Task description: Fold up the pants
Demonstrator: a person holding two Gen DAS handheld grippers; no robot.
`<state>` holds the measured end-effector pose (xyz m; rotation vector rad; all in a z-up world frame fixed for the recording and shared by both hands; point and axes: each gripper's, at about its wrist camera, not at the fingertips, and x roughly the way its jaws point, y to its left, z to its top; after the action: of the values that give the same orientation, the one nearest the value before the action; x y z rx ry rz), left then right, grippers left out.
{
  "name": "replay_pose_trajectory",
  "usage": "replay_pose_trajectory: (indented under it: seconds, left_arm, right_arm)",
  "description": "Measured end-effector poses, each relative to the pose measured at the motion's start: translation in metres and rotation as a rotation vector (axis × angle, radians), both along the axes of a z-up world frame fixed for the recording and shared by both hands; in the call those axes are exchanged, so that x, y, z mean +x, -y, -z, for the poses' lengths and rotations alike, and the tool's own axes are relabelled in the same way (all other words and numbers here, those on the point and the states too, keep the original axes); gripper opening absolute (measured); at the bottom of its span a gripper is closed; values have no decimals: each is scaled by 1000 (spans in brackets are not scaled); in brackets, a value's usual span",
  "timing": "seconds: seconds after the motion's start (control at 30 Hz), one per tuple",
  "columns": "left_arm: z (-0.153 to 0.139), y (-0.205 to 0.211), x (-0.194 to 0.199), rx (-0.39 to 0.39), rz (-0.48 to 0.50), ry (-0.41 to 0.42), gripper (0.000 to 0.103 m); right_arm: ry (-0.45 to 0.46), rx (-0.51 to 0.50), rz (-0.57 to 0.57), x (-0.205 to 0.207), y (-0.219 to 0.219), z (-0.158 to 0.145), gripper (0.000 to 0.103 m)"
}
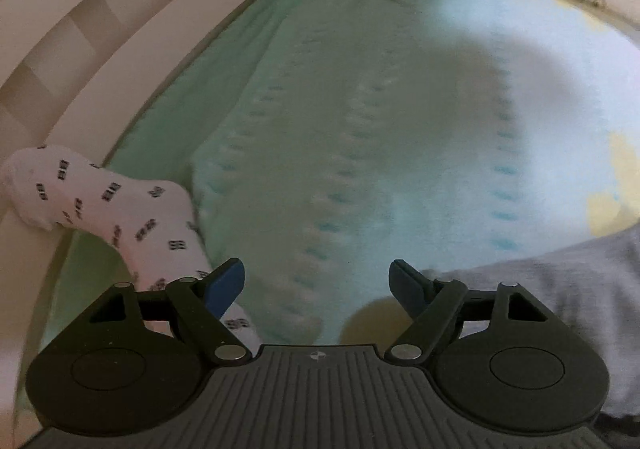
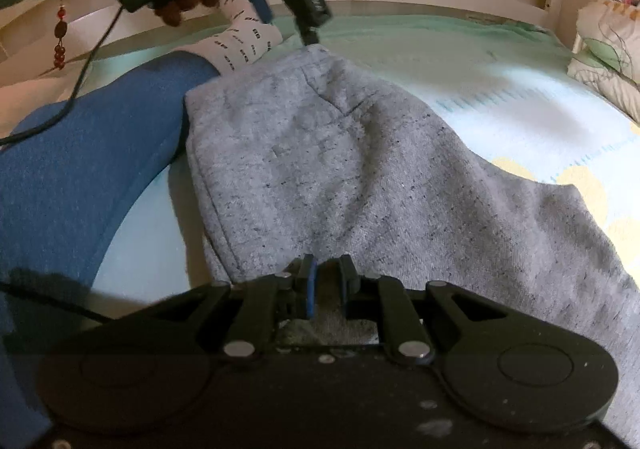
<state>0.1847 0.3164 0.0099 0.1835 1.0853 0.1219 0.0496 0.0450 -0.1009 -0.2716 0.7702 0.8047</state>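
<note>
Grey pants (image 2: 360, 177) pinched by right gripper (image 2: 325, 281); left gripper (image 1: 318, 285) spread wide.

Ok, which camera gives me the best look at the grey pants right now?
The right wrist view. The grey pants fill its middle, spread on the bed sheet, with the right gripper closed on their near edge. The left wrist view catches only a grey corner at lower right, beside the open left gripper.
</note>
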Motion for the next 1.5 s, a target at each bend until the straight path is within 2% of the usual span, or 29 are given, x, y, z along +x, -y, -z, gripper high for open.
replay_pose_trajectory:
  seconds: [0.1,0.2,0.27,0.33,0.4,0.5,0.57,0.6,0.63,0.7,0.8,0.9,1.0,1.1,1.2,1.23,1.3,1.33,1.4,1.5]
  left_arm:
    - [-15,13,-3,-71,19,44,78]
    - [-25,40,-17,-159,95,90,79]
    - [-21,60,-28,-213,146,96,79]
    - [-9,70,-33,-219,157,83,79]
    - [5,62,-31,-204,106,83,79]
    - [23,25,-14,-197,-57,53,81]
    - [31,2,-4,-190,-134,46,92]
    - [32,-7,0,-196,-165,48,91]
    - [28,-12,2,-139,-203,62,88]
    - [18,-16,4,-53,-208,112,86]
    - [0,-23,-2,-159,-228,179,86]
    - [-8,-1,-13,-228,-138,220,86]
    - [-5,29,-30,-350,-53,221,86]
    - [14,65,-47,-454,32,176,86]
    - [40,94,-59,-497,104,98,86]
    - [51,104,-63,-500,129,57,86]
    - [70,121,-73,-434,180,25,86]
    - [72,130,-80,-370,222,58,86]
    - [72,142,-87,-291,263,74,86]
    - [73,147,-91,-276,266,86,86]
  right_arm:
    - [-5,14,10,1,2,1,14]
    - [-3,14,12,2,3,2,14]
    - [-5,18,16,1,4,1,14]
    - [-13,28,21,0,8,-1,15]
    - [-16,32,22,-3,17,-3,17]
    - [-10,15,22,-6,27,-5,23]
    - [-18,23,34,-5,33,-4,26]
    - [-24,27,40,-4,35,-4,26]
    - [-26,25,44,-4,35,-4,26]
    - [-21,11,41,-4,35,-6,26]
    - [1,-1,25,-4,38,-11,26]
    - [49,36,61,9,52,-25,27]
    - [80,51,137,39,69,-36,32]
    - [94,45,229,76,86,-42,34]
    - [54,53,267,114,98,-39,36]
    - [22,53,263,124,99,-36,36]
    - [-56,55,240,143,98,-25,37]
    - [-75,50,230,148,96,-19,38]
    - [-93,27,216,157,93,-9,38]
    - [-139,40,223,163,93,1,38]
